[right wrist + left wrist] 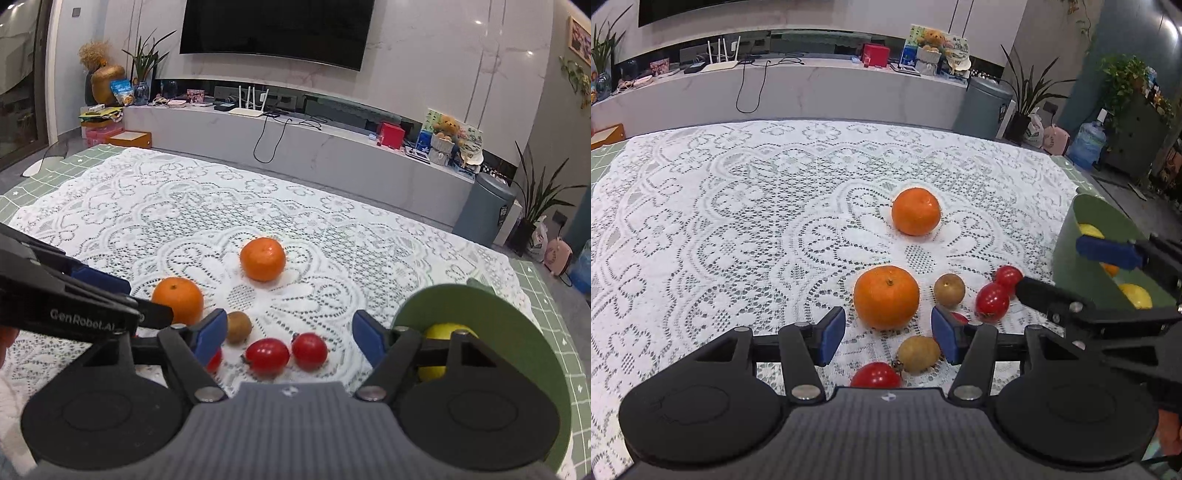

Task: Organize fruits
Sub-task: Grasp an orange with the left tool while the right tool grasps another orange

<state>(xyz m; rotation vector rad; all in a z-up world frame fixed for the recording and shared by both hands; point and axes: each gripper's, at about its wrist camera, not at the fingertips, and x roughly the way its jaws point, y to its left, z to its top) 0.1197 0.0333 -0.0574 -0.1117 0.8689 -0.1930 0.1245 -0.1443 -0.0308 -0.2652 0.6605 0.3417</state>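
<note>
My left tongs (888, 334) stand apart, empty, the near orange (886, 297) just beyond the pads. My right tongs (290, 334) gape empty over two tomatoes (267, 356). The green bowl (517, 314), right of that orange, holds a lemon (443, 332).

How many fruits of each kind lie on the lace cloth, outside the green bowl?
Oranges: 2
Kiwis: 2
Red tomatoes: 4, one of them half hidden behind a finger of the tongs
Total: 8
</note>
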